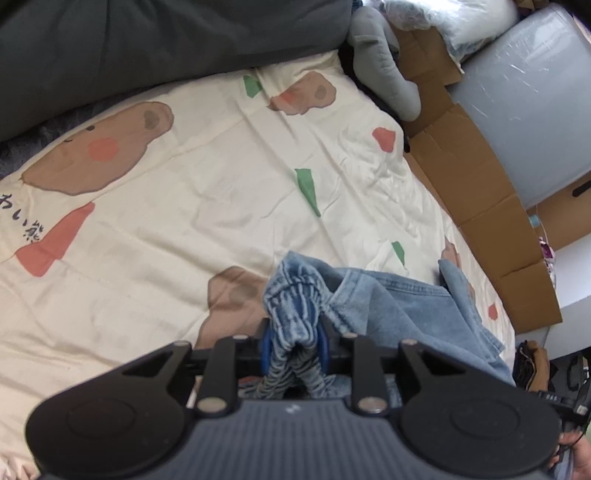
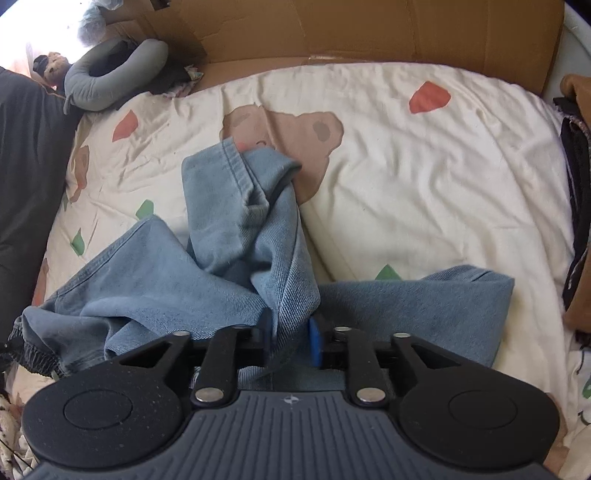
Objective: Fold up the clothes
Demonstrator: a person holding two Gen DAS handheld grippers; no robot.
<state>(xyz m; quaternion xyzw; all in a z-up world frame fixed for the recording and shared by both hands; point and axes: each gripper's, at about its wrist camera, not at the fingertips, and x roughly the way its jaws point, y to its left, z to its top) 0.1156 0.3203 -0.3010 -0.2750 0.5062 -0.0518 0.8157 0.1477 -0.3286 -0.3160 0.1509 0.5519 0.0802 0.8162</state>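
Light blue jeans [image 2: 166,280] lie crumpled on a cream quilt [image 2: 424,177] printed with bears. In the right wrist view one leg [image 2: 229,206] stands up in a fold. That fold runs down between the blue pads [image 2: 314,343] of my right gripper [image 2: 290,339]. The jaws stand apart, with a gap between the cloth and the right pad. In the left wrist view my left gripper [image 1: 293,345] is shut on a bunched, ribbed part of the jeans [image 1: 291,302]. The rest of the denim [image 1: 406,314] trails off to the right.
A dark grey cushion [image 1: 147,48] lies along the far side of the quilt [image 1: 184,192]. A grey neck pillow [image 2: 110,77] and flattened cardboard [image 2: 369,33] border the bed. A brown and black bag [image 2: 576,184] sits at the right edge.
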